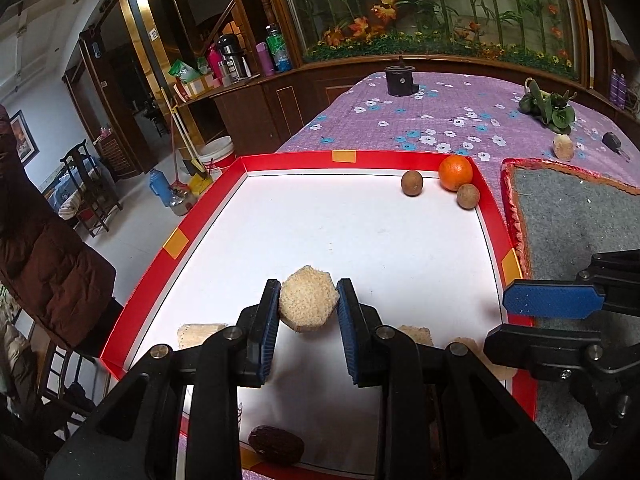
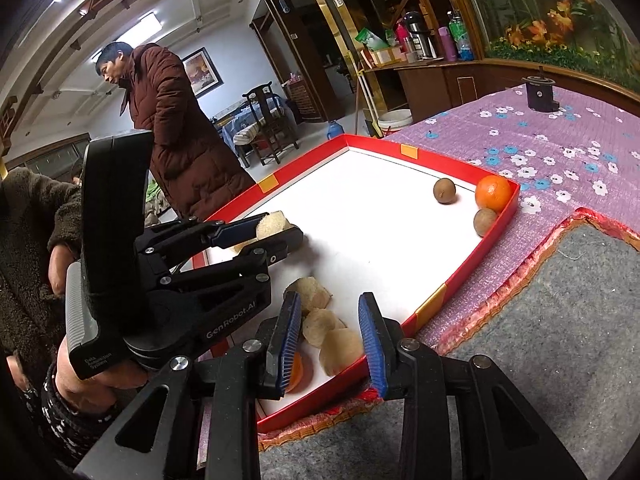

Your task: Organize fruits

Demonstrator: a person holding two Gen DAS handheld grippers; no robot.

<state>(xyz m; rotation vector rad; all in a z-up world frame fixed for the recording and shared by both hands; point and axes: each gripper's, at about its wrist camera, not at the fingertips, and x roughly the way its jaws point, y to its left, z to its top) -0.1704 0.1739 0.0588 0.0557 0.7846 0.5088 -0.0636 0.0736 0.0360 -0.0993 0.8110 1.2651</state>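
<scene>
My left gripper [image 1: 308, 304] is shut on a tan hexagonal cake-like piece [image 1: 307, 304] and holds it over the white floor of the red-rimmed tray [image 1: 304, 160]; it also shows in the right wrist view [image 2: 276, 232]. An orange [image 1: 455, 172] and two brown round fruits [image 1: 412, 184] [image 1: 468, 196] lie in the tray's far right corner. My right gripper [image 2: 330, 336] is open and empty above the tray's near corner, over several tan pieces [image 2: 340, 350] and an orange [image 2: 296, 372]. A dark wrinkled fruit [image 1: 276, 446] lies at the tray's near edge.
A grey felt mat [image 2: 560, 340] with an orange fringe lies right of the tray on the purple flowered tablecloth [image 1: 440, 120]. A black grinder [image 1: 400, 80], green leaves [image 1: 548, 108] and a tan piece [image 1: 563, 148] are farther back. A person in a brown coat [image 2: 176, 132] stands left.
</scene>
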